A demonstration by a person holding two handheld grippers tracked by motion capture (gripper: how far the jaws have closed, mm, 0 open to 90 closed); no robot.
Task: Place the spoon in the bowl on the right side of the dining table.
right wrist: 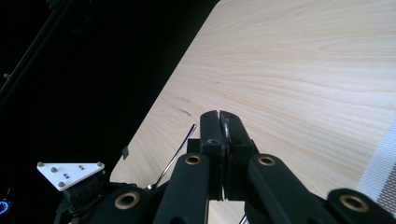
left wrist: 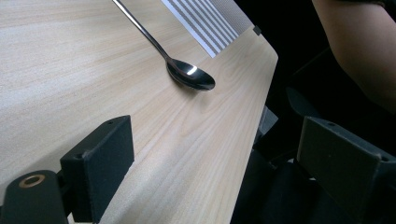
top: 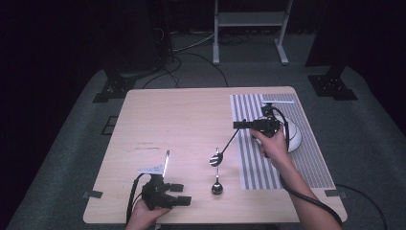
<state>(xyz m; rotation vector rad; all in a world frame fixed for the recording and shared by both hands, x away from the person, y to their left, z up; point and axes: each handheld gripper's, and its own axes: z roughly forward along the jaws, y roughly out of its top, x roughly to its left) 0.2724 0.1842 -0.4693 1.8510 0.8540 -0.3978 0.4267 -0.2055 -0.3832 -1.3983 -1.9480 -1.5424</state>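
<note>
The high view is lit from above onto the pale table (top: pixel 182 120), which reads bright while the room around it sinks into near black at the left, right and far edges. Detail there is soft and slightly grainy. Shadows on the tabletop are short and faint.

In the left gripper view the wood grain is sharp at mid distance, and a small white glare spot sits in the bowl of the spoon (left wrist: pixel 191 74). The near jaws are blurred and dark.

In the right gripper view the far tabletop is bright, almost washed out, the left half is black, and the white striped mat (right wrist: pixel 380 172) at the right edge is overexposed.
</note>
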